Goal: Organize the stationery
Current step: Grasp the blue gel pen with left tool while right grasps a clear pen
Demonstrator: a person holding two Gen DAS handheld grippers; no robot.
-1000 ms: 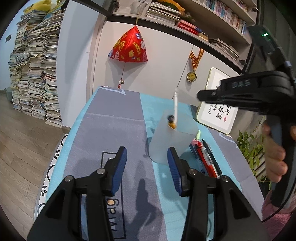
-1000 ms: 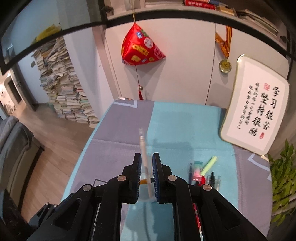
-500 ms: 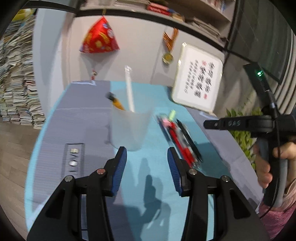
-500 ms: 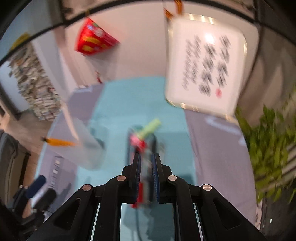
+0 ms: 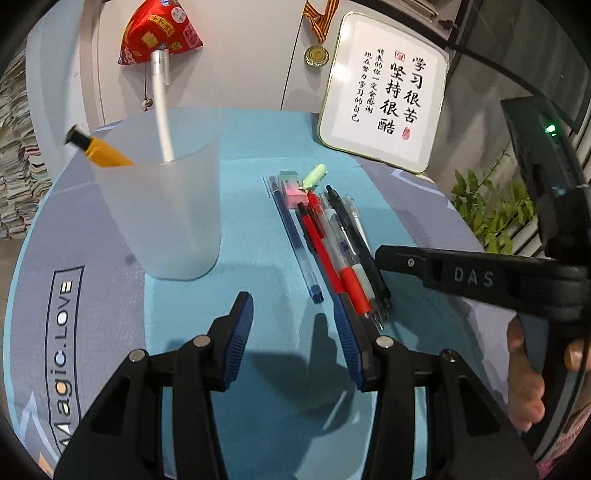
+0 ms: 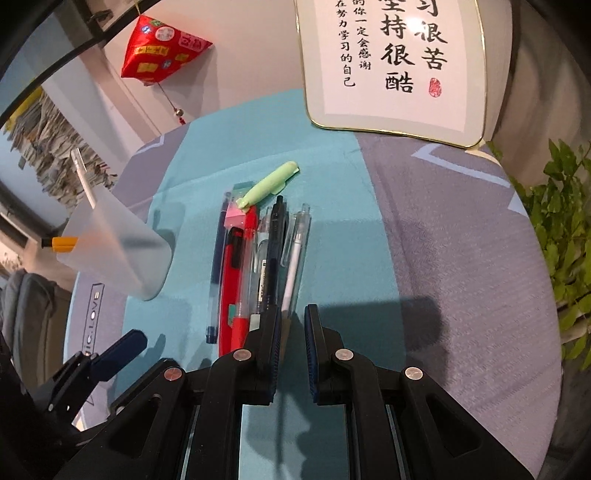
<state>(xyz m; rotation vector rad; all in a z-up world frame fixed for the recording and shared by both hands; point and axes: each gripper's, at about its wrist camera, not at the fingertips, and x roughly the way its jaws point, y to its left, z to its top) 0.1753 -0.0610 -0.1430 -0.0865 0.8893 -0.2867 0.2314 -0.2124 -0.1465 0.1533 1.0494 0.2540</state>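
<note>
A frosted plastic cup (image 5: 162, 199) stands on the teal mat (image 5: 251, 229), with a white pen (image 5: 160, 107) and an orange pen (image 5: 99, 151) in it. To its right several pens (image 5: 332, 240) lie side by side, with a green highlighter (image 5: 314, 174) and a pink eraser (image 5: 295, 195) at their far end. My left gripper (image 5: 291, 306) hangs open and empty over the mat, between the cup and the pens. My right gripper (image 6: 293, 314) is shut and empty, low over the near tips of the black pen (image 6: 273, 251) and clear white pen (image 6: 293, 258).
A framed calligraphy board (image 5: 384, 96) leans on the wall behind the mat. A green plant (image 5: 491, 210) is at the right edge. A red ornament (image 5: 159, 33) and a medal (image 5: 316, 55) hang on the wall. Paper stacks (image 6: 55, 155) stand beyond the table's left side.
The white pen that my right gripper held over the cup now stands in the cup. The right gripper has swung right and down to the pen row. My left gripper came closer and lower.
</note>
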